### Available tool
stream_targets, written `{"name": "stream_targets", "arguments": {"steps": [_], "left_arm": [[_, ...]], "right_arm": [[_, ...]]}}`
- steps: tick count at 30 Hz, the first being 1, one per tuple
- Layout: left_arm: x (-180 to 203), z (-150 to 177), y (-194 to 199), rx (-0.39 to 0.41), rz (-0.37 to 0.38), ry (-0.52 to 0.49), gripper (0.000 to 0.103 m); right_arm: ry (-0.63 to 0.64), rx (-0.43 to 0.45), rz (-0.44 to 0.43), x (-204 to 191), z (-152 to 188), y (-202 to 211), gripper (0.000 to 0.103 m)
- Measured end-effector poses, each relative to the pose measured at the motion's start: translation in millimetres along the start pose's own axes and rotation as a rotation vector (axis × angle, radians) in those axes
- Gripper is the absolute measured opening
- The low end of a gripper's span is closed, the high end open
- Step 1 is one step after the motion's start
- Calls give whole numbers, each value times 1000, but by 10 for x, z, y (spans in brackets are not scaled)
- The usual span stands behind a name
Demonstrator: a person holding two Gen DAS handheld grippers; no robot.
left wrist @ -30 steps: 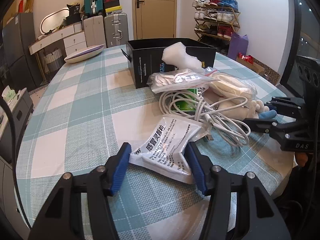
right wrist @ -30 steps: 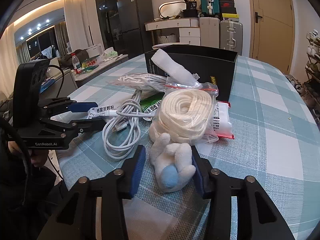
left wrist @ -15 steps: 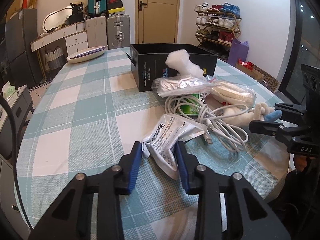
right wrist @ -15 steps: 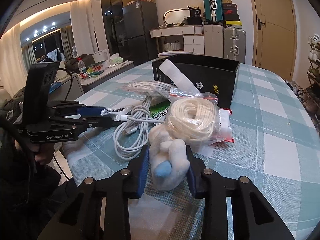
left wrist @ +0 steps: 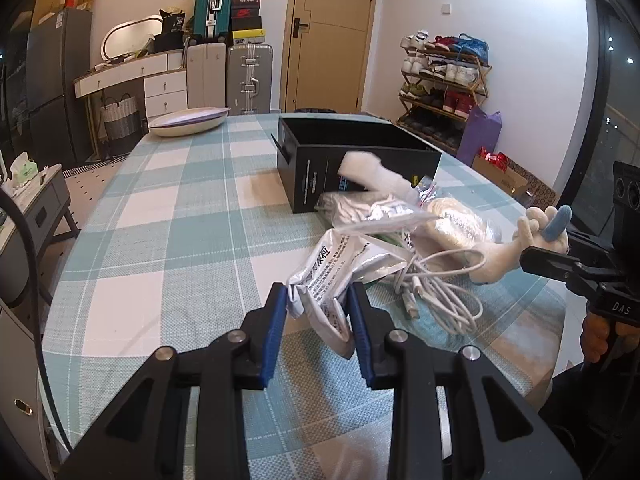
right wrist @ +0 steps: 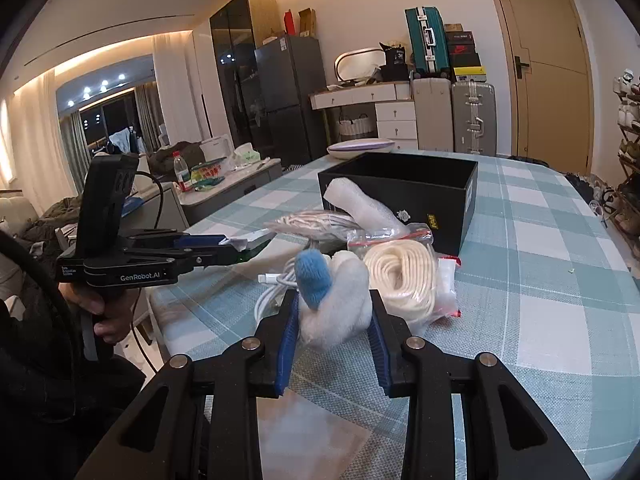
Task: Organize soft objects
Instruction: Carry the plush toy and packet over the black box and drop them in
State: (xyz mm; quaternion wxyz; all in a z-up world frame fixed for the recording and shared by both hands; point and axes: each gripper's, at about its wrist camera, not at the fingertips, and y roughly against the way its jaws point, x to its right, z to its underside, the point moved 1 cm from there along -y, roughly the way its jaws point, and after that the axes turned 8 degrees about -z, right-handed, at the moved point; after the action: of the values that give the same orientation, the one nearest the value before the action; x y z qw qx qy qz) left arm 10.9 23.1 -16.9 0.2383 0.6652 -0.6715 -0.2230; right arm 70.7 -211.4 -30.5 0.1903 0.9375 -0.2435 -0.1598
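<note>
My left gripper (left wrist: pixel 318 300) is shut on a white medicine packet (left wrist: pixel 336 276) and holds it lifted off the checked tablecloth. My right gripper (right wrist: pixel 334 308) is shut on a white plush toy (right wrist: pixel 340 300) with a blue tip (right wrist: pixel 312 276), also raised; the toy shows at the right in the left wrist view (left wrist: pixel 516 240). An open black box (left wrist: pixel 352 160) stands behind the pile; it also shows in the right wrist view (right wrist: pixel 408 188). A bagged white rope coil (right wrist: pixel 404 280), a white cable (left wrist: pixel 436 288), a bag of cords (left wrist: pixel 368 208) and white foam (left wrist: pixel 372 172) lie before the box.
A white oval dish (left wrist: pixel 188 122) sits at the table's far left end. The table's near edge runs close under both grippers. Suitcases, drawers and a shoe rack stand beyond the table. A side cabinet (left wrist: pixel 36 196) is left of the table.
Both grippers closed and lifted: the left raised the medicine packet off the cloth, the right raised the plush toy away from the rope bag.
</note>
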Motion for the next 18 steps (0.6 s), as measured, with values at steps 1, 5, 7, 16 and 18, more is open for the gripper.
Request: {"name": "stream_targets", "arguments": {"steps": [1,5,7,16,18], "left_arm": [[0,-16,16,5,-1,1,30],[25,-64,86,27,-1,-1,30],[35,-84,116,36,-4,-4,30],[17,-210,288,89,-10,8,30],[20,-244,324,101,-11,6,30]], "right_arm": [[3,8,-1,-4,-12,24,33],[5,41,-5,-18,-55,109,33],[7,51,0,-30,-70,141,33],[-13,118,37,37,-168,287,33],[-19,130,51,64,-201,313,33]]}}
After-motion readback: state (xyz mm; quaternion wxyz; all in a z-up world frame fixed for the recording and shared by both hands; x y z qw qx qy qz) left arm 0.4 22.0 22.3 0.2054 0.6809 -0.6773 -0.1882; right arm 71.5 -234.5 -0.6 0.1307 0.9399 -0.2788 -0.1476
